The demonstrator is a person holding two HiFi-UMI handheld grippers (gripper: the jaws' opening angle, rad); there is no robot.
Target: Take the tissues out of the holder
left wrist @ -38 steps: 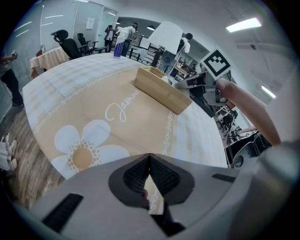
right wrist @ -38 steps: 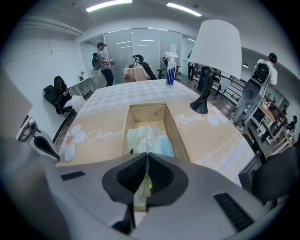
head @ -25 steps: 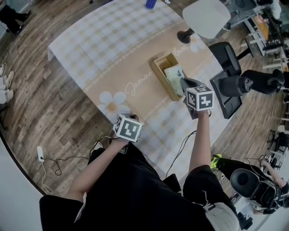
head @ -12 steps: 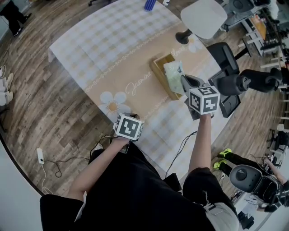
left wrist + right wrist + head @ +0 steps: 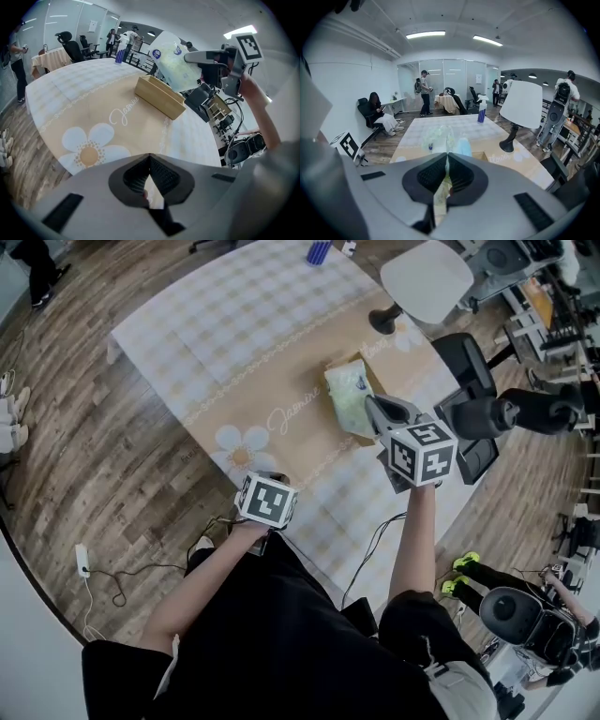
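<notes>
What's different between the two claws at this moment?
The right claw is clamped on the tissue pack; the left claw is closed on nothing. The right is up in the air above the table; the left hangs low at its edge. Both are shut.

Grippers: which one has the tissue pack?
The right gripper: shut on the tissue pack, held above the wooden holder. The left gripper is shut on nothing.

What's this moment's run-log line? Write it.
right gripper: shut on tissue pack | tissue pack: held clear above holder | left gripper: shut, empty
</notes>
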